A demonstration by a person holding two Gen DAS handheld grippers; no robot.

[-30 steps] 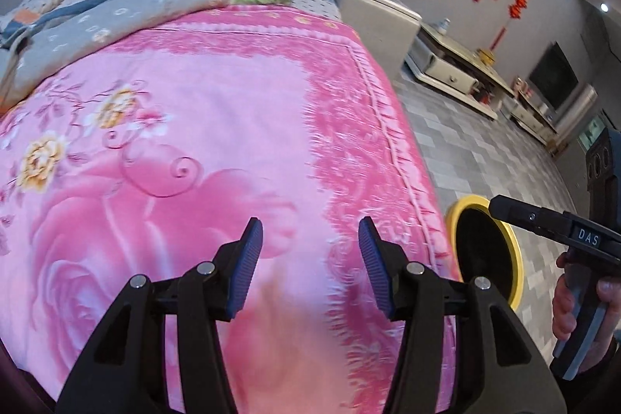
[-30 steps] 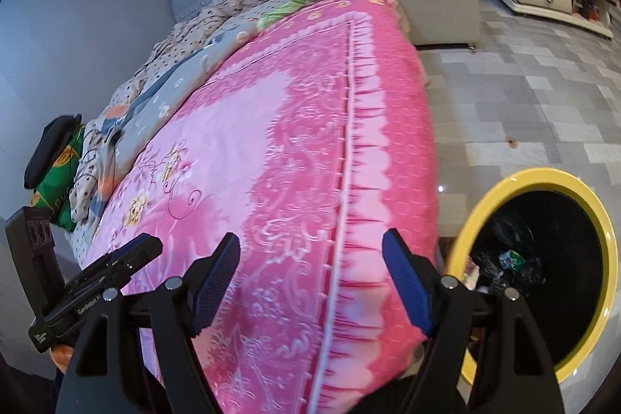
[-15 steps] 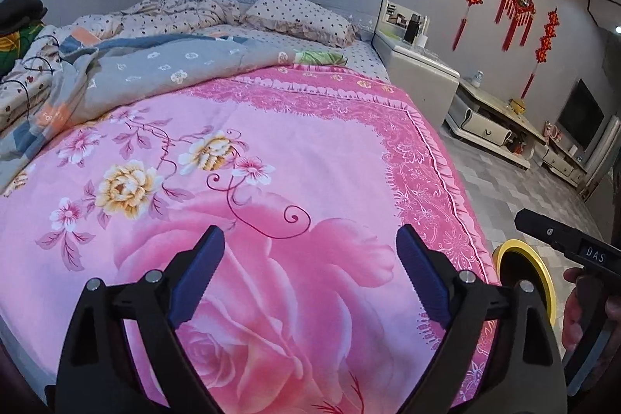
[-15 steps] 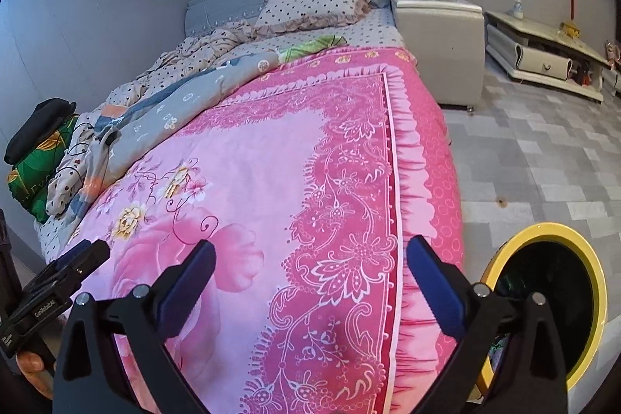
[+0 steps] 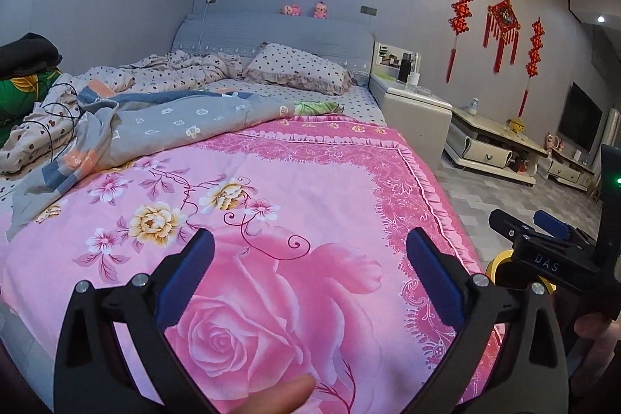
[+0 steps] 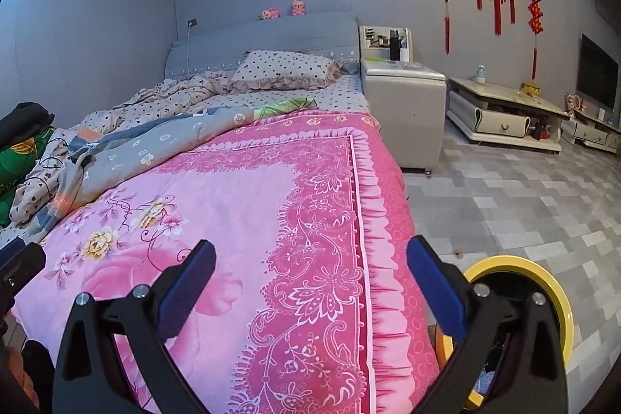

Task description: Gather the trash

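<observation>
Both tongs point(image 5: 310, 255) point(image 6: 310, 258) agape above bedspread point(image 5: 271, 220)

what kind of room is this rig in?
Most likely a lived-in home bedroom that opens onto a living area. A bed with a pink floral quilt and polka-dot pillow, a bedside cabinet, and a TV above a low stand. A yellow-rimmed trash bin stands on the tiled floor.

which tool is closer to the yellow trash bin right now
Right. The right tool hangs over the bed's edge with the yellow trash bin just beside its right finger; the left tool is further left, over the pink bedspread.
</observation>
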